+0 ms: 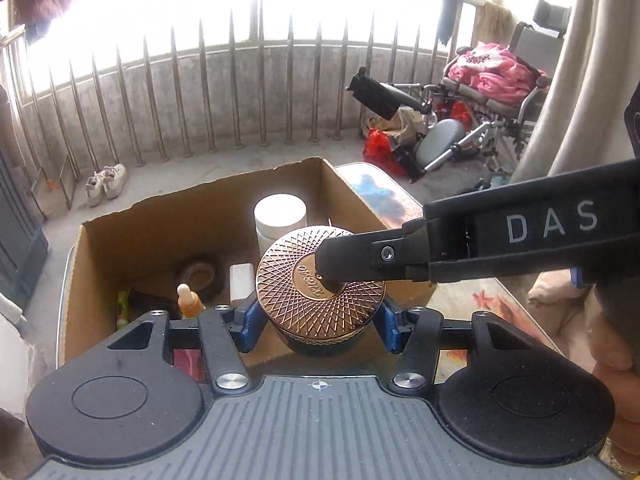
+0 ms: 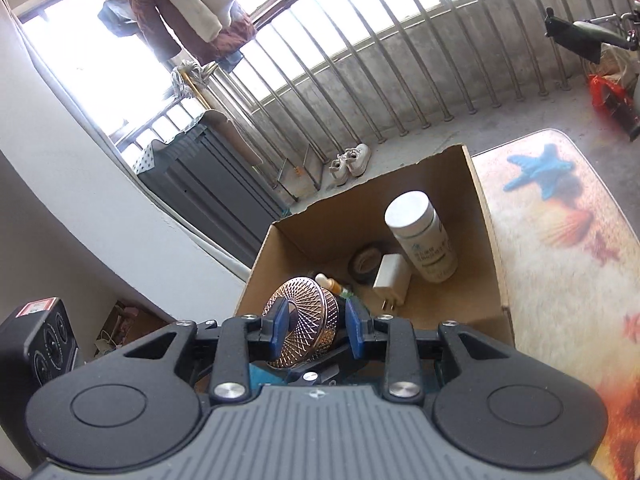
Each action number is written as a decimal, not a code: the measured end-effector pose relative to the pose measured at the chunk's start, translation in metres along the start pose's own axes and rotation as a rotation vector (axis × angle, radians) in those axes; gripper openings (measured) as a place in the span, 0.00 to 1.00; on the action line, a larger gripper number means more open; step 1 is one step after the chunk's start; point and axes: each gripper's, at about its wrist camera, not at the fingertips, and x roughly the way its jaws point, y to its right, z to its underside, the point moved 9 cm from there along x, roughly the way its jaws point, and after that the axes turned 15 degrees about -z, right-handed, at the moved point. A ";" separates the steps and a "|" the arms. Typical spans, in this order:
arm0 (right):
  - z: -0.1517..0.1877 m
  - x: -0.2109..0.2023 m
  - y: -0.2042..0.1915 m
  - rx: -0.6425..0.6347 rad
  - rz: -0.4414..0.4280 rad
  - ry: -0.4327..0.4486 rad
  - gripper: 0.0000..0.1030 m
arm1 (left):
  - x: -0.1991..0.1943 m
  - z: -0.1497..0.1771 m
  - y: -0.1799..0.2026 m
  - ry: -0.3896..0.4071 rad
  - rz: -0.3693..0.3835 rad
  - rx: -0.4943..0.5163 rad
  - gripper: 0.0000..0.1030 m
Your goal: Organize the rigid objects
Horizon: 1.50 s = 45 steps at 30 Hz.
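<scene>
A round jar with a copper patterned lid [image 1: 288, 292] and a dark body hangs above the near part of an open cardboard box [image 1: 160, 224]. My left gripper [image 1: 320, 328] is shut on the jar's body, a blue pad on each side. My right gripper [image 2: 316, 324] is shut on the same jar [image 2: 308, 312], with one finger [image 1: 360, 256] pressing on the lid's centre and the other hidden under the jar. In the box lie a white bottle [image 2: 420, 236], a white charger [image 2: 392, 276], a tape roll [image 2: 366, 262] and a small orange dropper bottle [image 1: 188, 300].
The box stands on a table with a sea-pattern cloth [image 2: 560, 240]. Beyond are a metal railing [image 1: 260, 92], a pair of shoes [image 1: 106, 182], a wheelchair with pink bedding [image 1: 500, 92] and a dark cabinet [image 2: 208, 184]. A person's hand [image 1: 616, 380] shows at the right edge.
</scene>
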 end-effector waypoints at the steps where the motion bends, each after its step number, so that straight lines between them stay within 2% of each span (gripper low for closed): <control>1: -0.007 0.006 0.008 0.007 0.014 -0.014 0.33 | 0.010 -0.002 0.001 -0.025 0.008 -0.002 0.54; 5: -0.019 0.031 0.041 0.026 0.076 -0.090 0.33 | 0.051 -0.002 0.007 -0.143 0.044 -0.006 0.54; 9: -0.020 0.053 0.064 0.019 0.136 -0.159 0.33 | 0.075 0.007 0.003 -0.245 0.074 -0.032 0.54; 18: -0.015 0.070 0.079 -0.084 0.228 -0.243 0.32 | 0.095 0.017 0.008 -0.317 0.081 -0.045 0.54; 24: -0.019 0.076 0.088 -0.115 0.261 -0.259 0.31 | 0.107 0.023 0.006 -0.365 0.080 -0.070 0.54; 31: -0.022 0.077 0.089 -0.138 0.267 -0.256 0.31 | 0.115 0.033 0.003 -0.401 0.065 -0.088 0.55; 36: -0.022 0.074 0.090 -0.131 0.255 -0.243 0.32 | 0.107 0.025 0.001 -0.348 0.069 -0.093 0.56; 45: -0.024 0.058 0.088 -0.123 0.250 -0.214 0.32 | 0.101 0.022 0.002 -0.319 0.057 -0.088 0.58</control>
